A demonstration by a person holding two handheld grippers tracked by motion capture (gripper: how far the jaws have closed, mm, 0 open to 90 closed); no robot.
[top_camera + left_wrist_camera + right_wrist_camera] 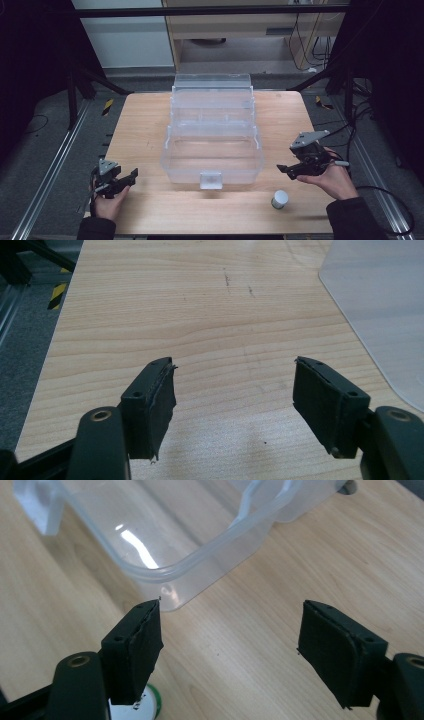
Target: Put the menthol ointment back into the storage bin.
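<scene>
Clear tiered box (212,150) mid-table, small roll (279,199) near right hand-held gripper (286,171) — both hand-held grippers released, left (131,176).

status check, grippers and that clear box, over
Left gripper open, empty, over bare table. Right gripper open, empty, beside the clear box. Small round container sits near the right hand. Nothing in the way.

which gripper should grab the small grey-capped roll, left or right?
Right. The right gripper is open just above the roll at the table's near right; the left gripper sits across the clear box.
</scene>
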